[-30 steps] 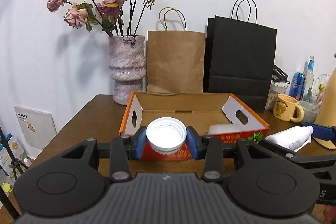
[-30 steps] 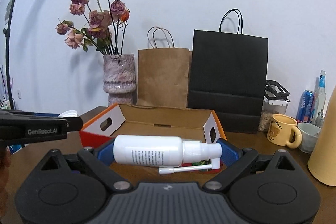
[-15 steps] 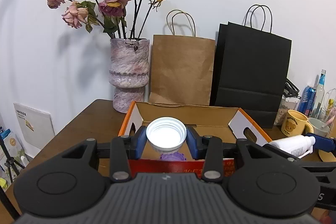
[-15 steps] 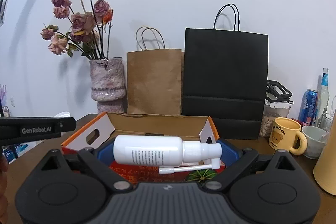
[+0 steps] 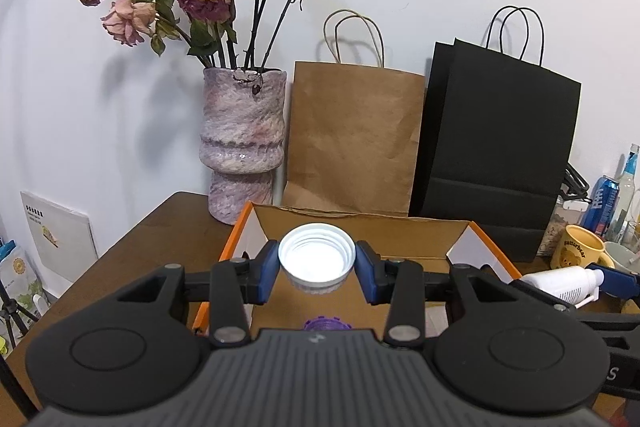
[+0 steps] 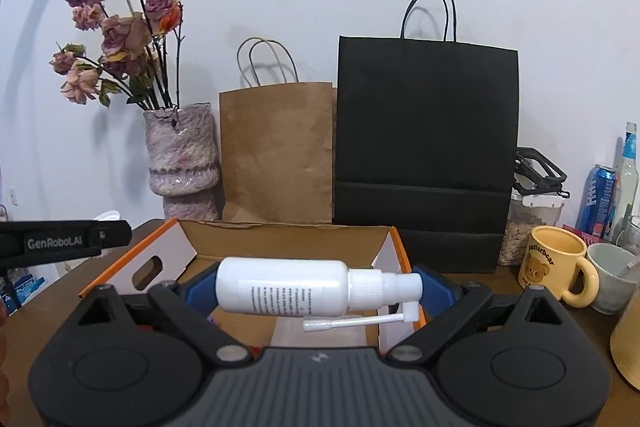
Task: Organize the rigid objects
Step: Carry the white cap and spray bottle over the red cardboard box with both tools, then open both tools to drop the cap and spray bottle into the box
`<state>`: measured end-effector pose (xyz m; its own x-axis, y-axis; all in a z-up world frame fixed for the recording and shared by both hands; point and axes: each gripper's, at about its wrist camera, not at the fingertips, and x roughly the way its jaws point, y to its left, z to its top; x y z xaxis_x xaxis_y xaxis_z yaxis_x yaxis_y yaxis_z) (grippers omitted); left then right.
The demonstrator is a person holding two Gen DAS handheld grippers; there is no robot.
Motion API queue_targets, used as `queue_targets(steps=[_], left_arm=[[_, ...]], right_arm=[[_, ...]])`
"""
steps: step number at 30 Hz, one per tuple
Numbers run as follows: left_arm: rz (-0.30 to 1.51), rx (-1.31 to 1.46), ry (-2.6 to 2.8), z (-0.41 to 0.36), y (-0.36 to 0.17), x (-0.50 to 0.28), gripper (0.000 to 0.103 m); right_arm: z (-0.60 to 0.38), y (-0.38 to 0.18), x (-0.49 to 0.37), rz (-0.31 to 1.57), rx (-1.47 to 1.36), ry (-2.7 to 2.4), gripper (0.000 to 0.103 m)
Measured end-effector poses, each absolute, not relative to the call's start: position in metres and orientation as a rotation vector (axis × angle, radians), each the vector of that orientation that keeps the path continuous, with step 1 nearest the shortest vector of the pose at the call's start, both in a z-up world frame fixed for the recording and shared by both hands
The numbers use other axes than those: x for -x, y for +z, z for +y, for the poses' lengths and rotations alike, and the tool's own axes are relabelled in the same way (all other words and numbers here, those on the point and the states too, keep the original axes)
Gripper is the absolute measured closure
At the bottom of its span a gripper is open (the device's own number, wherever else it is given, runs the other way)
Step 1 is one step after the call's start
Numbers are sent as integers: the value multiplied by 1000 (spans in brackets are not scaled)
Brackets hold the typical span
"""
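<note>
My left gripper (image 5: 317, 270) is shut on a white screw cap (image 5: 317, 263), its open side facing the camera, and holds it above the orange-edged cardboard box (image 5: 486, 251). A purple ridged object (image 5: 325, 324) lies in the box just below. My right gripper (image 6: 316, 287) is shut on a white spray bottle (image 6: 288, 287) lying crosswise, nozzle to the right, over the same box (image 6: 176, 239). That bottle (image 5: 560, 283) also shows at the right edge of the left wrist view.
Behind the box stand a mottled vase of dried roses (image 5: 244, 147), a brown paper bag (image 5: 352, 143) and a black paper bag (image 5: 496, 155). A yellow bear mug (image 6: 556, 267), a grey cup (image 6: 612, 275), a blue can (image 6: 600, 199) and a jar (image 6: 532, 223) crowd the right of the table (image 5: 160, 231).
Both grippers have moved forward over the box with their loads still held. The box's front wall has slipped below the fingers, and the purple object inside came into view.
</note>
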<state>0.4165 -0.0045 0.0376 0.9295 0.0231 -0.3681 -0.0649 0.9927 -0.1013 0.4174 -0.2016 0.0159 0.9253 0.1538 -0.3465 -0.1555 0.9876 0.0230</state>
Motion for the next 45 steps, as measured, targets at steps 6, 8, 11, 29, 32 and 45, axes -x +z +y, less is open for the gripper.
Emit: queue_targets(steps=[6,8,11,29,32,45], left_arm=[[386,104,51,-5,35,-434,62],[388,101,54,-5,34,-441,62],[395,99,58,-5,32,-450,62],[472,71,110,2,12,-495,62],[485,67,117,3,8,-499,62],[456,50,160,6,7,-497,0]], right_arm=[[-196,16,-438,360,25,169,6],[-195,16,-444,362,29,171,6],[-193,14,-455,370,33,171,6],[-179,-4,-504,425,80,189,6],[-179,-7,-506,433,80,195,6],[-187,-11,-509,459,42,188,0]])
